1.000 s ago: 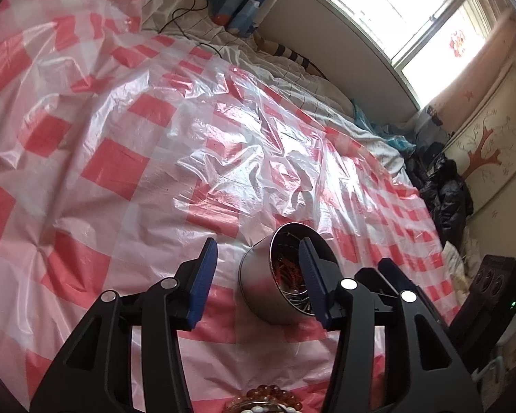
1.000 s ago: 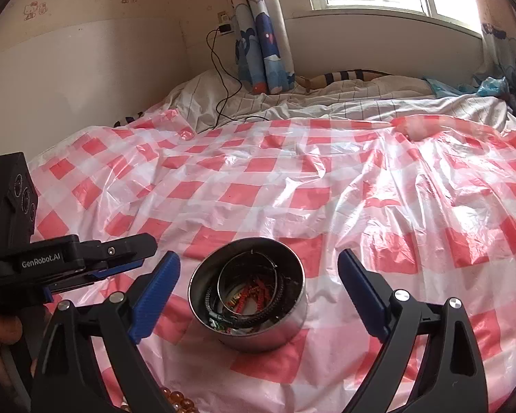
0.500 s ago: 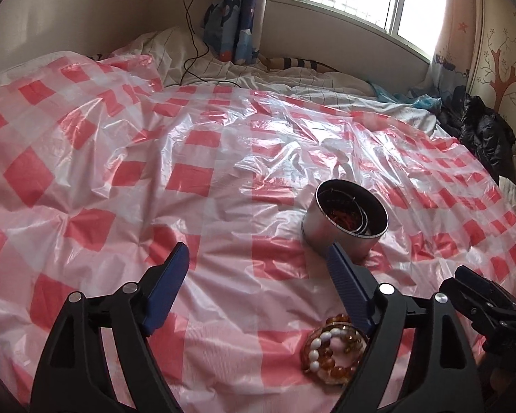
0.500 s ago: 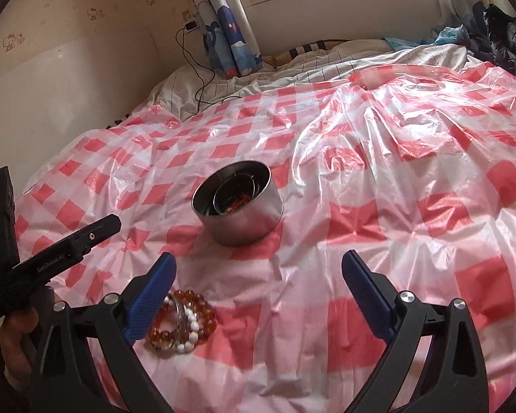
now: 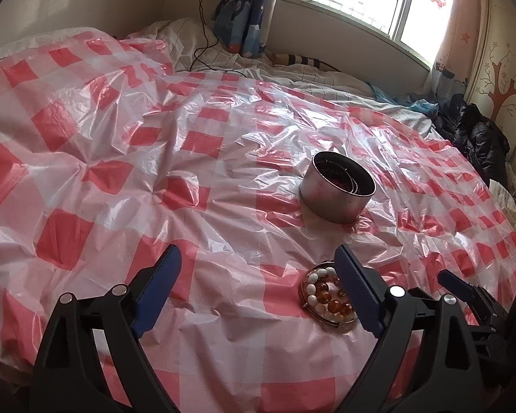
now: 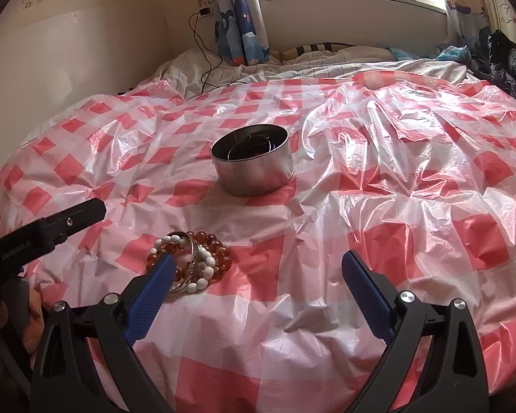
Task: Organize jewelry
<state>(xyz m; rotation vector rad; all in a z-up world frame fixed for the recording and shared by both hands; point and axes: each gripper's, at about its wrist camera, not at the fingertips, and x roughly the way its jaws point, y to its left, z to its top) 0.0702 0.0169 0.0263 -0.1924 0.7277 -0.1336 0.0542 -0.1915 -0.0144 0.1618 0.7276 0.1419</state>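
Moved: both grippers back off the metal tin [image 5: 337, 191]; left gripper [image 5: 258, 287] jaws have just been opening, nothing between them.
Right gripper [image 6: 258, 284]: wide, empty.
Bracelets [image 6: 189, 261]: eleven o'clock, beside its left fingertip; nearer right.

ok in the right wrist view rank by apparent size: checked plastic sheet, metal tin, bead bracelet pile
1. checked plastic sheet, by far largest
2. metal tin
3. bead bracelet pile, nearly tin-sized here; it lies nearer the camera, so true order is unsure

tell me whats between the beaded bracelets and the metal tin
Nothing but bare red-and-white checked plastic sheet. The right wrist view shows it best: the beaded bracelets lie nearer the camera, the metal tin farther back, apart.
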